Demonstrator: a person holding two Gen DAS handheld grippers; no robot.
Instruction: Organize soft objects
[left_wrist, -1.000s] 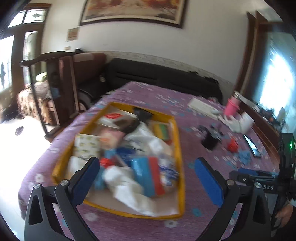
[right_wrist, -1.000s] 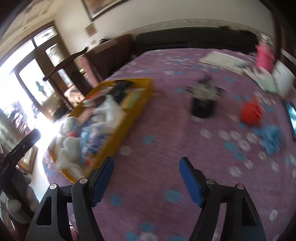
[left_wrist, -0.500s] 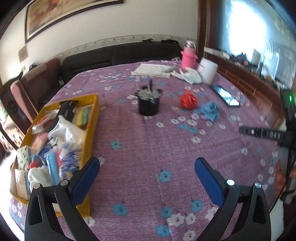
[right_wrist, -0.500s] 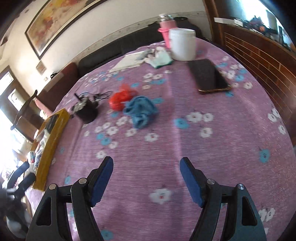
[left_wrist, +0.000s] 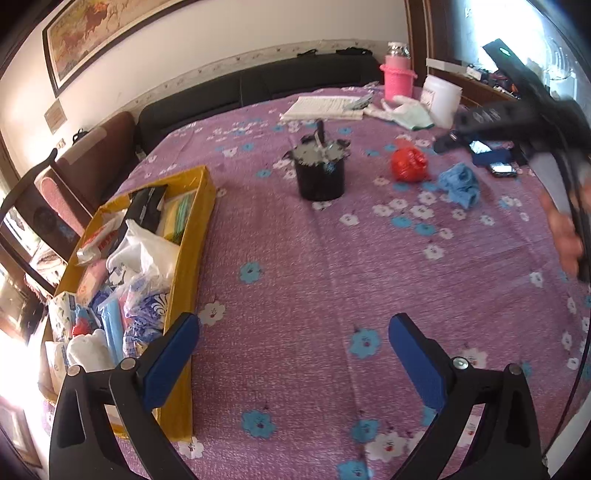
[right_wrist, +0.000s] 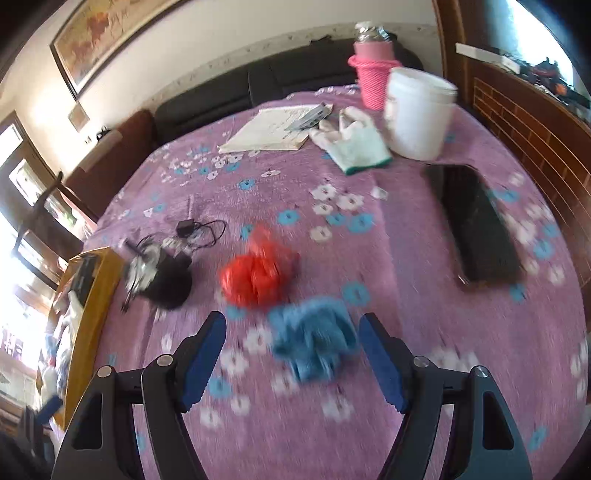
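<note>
Yellow bin (left_wrist: 192, 236) crammed w/ packets and bags, black cup (left_wrist: 320, 176) holds pens; both grippers spread, empty.

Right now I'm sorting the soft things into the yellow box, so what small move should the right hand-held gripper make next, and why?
Probably lower the right hand-held gripper onto the blue cloth and close. Its jaws are open and empty, and the crumpled cloth lies loose on the purple tablecloth framed between the fingers, apart from the red bag.
</note>
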